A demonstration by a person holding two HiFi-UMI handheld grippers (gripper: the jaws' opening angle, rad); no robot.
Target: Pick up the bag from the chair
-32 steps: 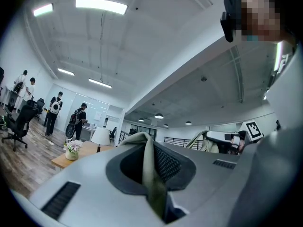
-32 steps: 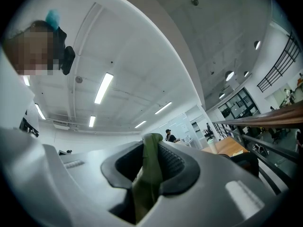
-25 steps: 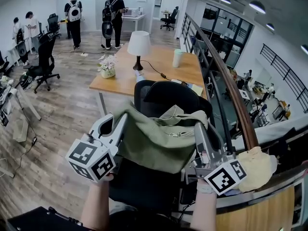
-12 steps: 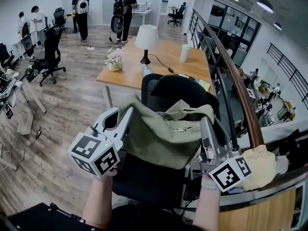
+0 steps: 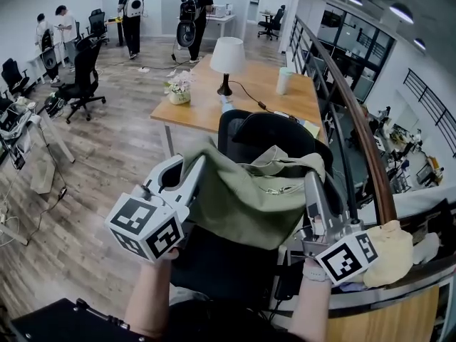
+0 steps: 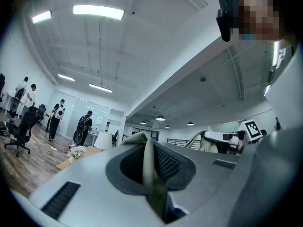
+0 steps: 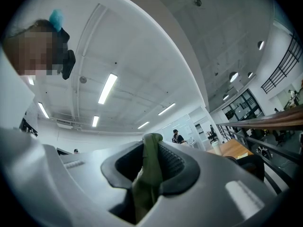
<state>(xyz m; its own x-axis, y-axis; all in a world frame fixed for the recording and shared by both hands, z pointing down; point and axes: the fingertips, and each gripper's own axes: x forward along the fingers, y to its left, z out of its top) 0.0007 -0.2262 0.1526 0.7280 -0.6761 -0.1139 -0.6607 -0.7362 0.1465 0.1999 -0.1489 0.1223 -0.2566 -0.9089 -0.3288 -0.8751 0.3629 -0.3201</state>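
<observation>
chair (image 5: 267,132): seat partly hidden under the bag (image 5: 246,205)
bag corners: buried inside left hand-held gripper (image 5: 198,168) and right hand-held gripper (image 5: 311,184)

Left gripper (image 5: 194,164) and right gripper (image 5: 311,182): light grey moulded shells, long tapering jaws, slotted vents along the casing. Lined inside with dark ribbed pads (image 6: 168,162). Topped at the handle end by white cubes printed with black square markers.
</observation>
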